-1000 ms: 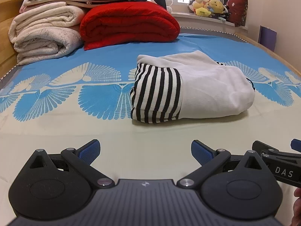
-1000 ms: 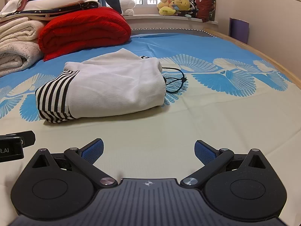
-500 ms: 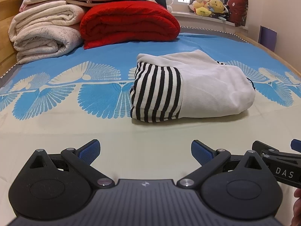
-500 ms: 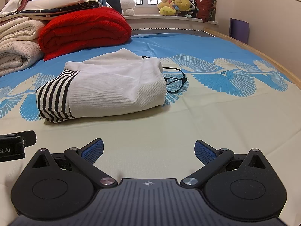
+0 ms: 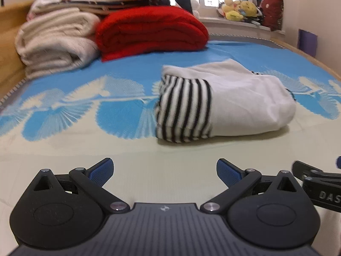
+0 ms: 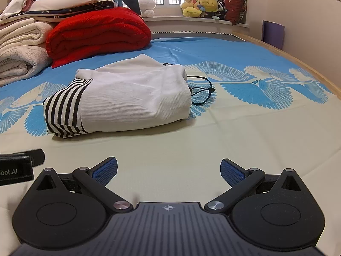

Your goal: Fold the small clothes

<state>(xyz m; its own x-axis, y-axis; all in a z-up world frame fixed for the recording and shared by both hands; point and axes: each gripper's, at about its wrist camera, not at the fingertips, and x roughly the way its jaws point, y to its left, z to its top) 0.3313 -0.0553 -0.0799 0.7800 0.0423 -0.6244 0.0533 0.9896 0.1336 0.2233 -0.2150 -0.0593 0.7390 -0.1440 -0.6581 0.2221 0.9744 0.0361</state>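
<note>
While looking along the left gripper (image 5: 164, 169): hovering low over the bedsheet (image 5: 64, 145) with jaws spread wide, gripping nothing. Lying ahead, well apart from both blue pads (image 5: 102, 169), one folded garment (image 5: 245, 104), white with one striped end. Sitting behind, one red blanket (image 5: 149, 29) beside two cream rolls (image 5: 53, 49).

Switching to the right gripper (image 6: 168, 169): likewise hovering with jaws spread, empty. Resting ahead and leftward, the same single garment, one black cord (image 6: 202, 91) trailing from its right edge. Sitting on the sill, one cluster of plush toys (image 6: 202, 5).
</note>
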